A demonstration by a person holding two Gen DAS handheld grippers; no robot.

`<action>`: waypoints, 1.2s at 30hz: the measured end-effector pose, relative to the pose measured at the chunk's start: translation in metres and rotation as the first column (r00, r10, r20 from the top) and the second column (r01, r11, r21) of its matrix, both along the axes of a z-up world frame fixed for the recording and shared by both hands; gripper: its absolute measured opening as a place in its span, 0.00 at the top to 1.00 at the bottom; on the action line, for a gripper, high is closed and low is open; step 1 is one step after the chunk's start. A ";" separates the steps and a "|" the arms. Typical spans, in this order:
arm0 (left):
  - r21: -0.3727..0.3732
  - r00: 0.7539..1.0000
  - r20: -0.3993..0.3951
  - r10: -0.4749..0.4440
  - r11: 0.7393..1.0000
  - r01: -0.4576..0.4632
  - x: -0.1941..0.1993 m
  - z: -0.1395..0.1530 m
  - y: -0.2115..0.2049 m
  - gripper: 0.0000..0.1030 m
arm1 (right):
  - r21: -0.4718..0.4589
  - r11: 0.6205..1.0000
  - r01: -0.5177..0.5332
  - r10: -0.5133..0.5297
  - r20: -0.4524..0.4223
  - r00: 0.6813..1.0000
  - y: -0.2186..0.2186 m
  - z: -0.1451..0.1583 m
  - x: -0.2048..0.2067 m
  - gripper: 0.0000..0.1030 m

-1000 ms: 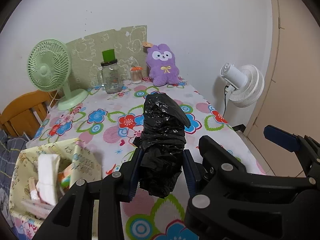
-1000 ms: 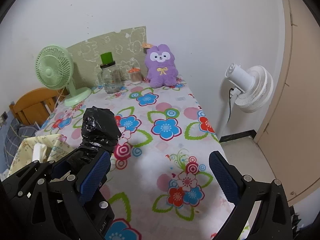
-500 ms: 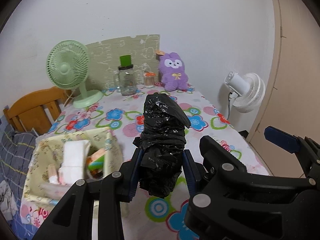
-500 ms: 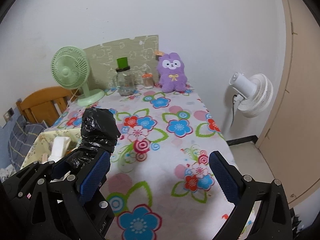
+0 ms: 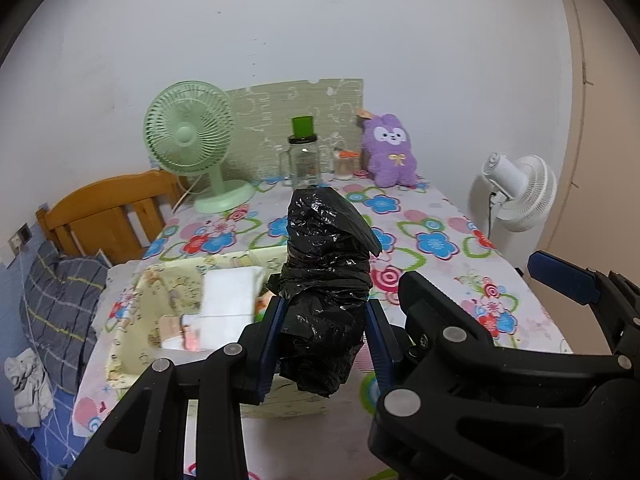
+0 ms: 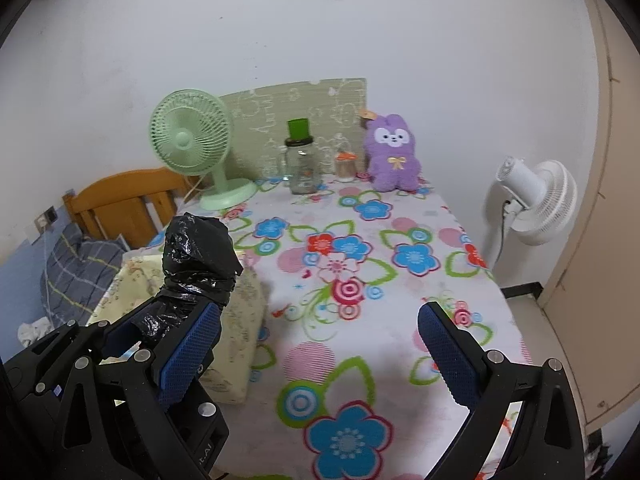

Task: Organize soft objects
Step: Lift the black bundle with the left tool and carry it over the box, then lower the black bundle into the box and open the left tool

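Note:
A crumpled black plastic bag bundle (image 5: pixel 326 280) stands upright between the blue pads of my left gripper (image 5: pixel 324 340), which is shut on it. The same bundle (image 6: pixel 198 256) shows at the left of the right wrist view. Below and left of the bundle sits a pale yellow fabric basket (image 5: pixel 132 340) holding white folded items and small packets. My right gripper (image 6: pixel 320 352) is open, with nothing between its blue pads (image 6: pixel 448 356), above the flowered tablecloth. A purple plush bunny (image 5: pixel 390 154) sits at the far end of the table.
A green desk fan (image 5: pixel 188 140), a glass jar with a green lid (image 5: pixel 304 158) and a small orange-lidded jar (image 5: pixel 346 162) line the back of the table. A white fan (image 5: pixel 516 188) stands on the floor at right. A wooden chair (image 5: pixel 104 212) and plaid cloth (image 5: pixel 60 308) lie at left.
Both grippers have drawn back from the far wall and shifted left; the basket now sits under and beside the held black bundle. The grips are unchanged.

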State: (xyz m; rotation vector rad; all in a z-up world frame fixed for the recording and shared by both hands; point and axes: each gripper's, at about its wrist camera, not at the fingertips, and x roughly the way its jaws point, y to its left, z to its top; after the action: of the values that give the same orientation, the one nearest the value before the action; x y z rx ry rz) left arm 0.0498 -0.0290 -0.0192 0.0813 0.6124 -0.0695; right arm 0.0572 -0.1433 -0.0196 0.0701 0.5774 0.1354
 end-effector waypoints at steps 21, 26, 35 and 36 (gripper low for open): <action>-0.041 0.996 -0.044 0.079 0.996 -0.081 0.034 -0.021 0.069 0.60 | -0.012 0.998 -0.068 0.068 -0.050 0.996 0.073 -0.017 0.042 0.02; -0.042 0.993 -0.056 0.105 0.993 -0.108 0.044 -0.025 0.086 0.59 | 0.009 0.995 -0.096 0.097 -0.067 0.993 0.088 -0.022 0.055 0.02; -0.035 0.987 -0.087 0.139 0.989 -0.142 0.064 -0.039 0.110 0.58 | -0.005 0.994 -0.113 0.112 -0.103 0.988 0.115 -0.035 0.080 0.02; -0.036 0.985 -0.092 0.143 0.988 -0.147 0.067 -0.041 0.113 0.58 | -0.009 0.993 -0.114 0.113 -0.107 0.988 0.118 -0.037 0.082 0.02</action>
State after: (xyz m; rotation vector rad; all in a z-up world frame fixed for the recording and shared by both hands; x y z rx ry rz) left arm 0.1163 0.0839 -0.0607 -0.0085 0.7043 0.0553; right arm 0.1395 -0.0256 -0.0566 0.0301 0.6892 0.2392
